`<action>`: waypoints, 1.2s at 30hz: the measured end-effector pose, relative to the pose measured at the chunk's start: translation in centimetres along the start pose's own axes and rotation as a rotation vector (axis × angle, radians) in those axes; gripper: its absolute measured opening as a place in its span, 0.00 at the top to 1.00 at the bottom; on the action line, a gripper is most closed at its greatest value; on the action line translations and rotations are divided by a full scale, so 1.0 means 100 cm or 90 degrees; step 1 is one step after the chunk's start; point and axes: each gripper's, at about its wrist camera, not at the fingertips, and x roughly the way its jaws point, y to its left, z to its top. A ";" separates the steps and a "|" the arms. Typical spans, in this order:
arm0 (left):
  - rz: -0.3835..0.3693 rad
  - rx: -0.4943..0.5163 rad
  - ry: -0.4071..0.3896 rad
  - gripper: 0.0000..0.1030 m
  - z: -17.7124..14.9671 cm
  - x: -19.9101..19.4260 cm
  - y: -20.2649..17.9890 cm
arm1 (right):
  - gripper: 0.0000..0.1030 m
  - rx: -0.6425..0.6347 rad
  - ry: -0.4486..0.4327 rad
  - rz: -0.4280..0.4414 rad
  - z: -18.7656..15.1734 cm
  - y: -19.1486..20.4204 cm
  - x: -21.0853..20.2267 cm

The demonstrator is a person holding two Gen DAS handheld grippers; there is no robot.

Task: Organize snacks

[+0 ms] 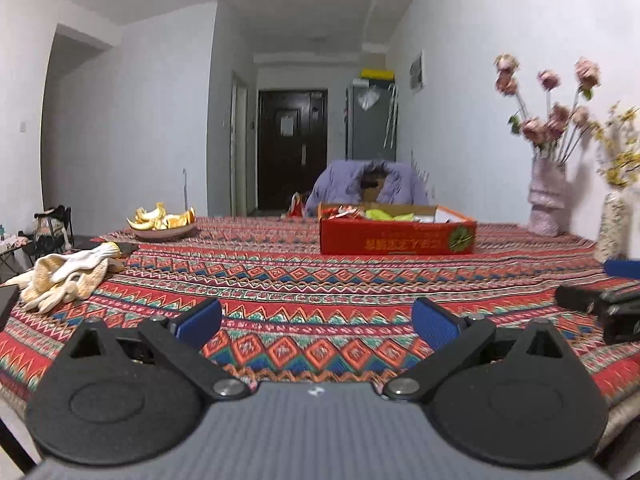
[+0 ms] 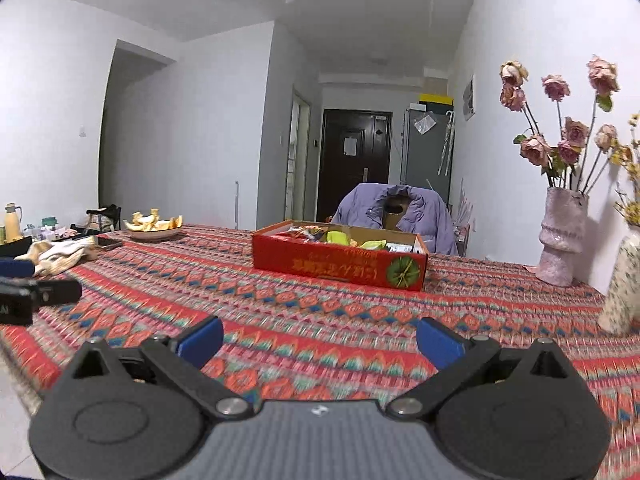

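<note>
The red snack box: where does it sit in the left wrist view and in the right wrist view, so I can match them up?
Left wrist view: the red snack box sits right of centre, far across the patterned tablecloth.
Right wrist view: the red snack box sits near the centre, closer and angled.
Shared landmark: the purple jacket draped on a chair just behind the box.

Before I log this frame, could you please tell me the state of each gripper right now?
Left gripper: open, holding nothing, above the tablecloth.
Right gripper: open, holding nothing, short of the red box.
</note>
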 end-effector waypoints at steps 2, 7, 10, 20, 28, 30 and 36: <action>-0.013 0.006 0.000 0.00 -0.014 -0.016 -0.002 | 0.00 -0.014 -0.002 -0.005 -0.013 0.010 -0.017; 0.015 0.048 -0.003 0.00 -0.039 -0.036 -0.011 | 0.00 0.024 -0.016 -0.039 -0.042 0.028 -0.054; 0.006 0.054 -0.019 0.00 -0.035 -0.039 -0.011 | 0.00 0.044 -0.011 -0.033 -0.053 0.035 -0.070; 0.019 0.045 -0.016 0.00 -0.033 -0.044 -0.008 | 0.00 0.027 -0.023 -0.031 -0.049 0.035 -0.072; 0.004 0.031 -0.008 0.00 -0.032 -0.044 -0.006 | 0.00 0.026 -0.018 -0.021 -0.048 0.035 -0.070; 0.003 0.034 -0.009 0.00 -0.033 -0.045 -0.006 | 0.00 0.026 -0.018 -0.021 -0.048 0.034 -0.070; -0.005 0.044 -0.008 0.00 -0.034 -0.045 -0.009 | 0.00 0.041 -0.012 -0.028 -0.050 0.030 -0.069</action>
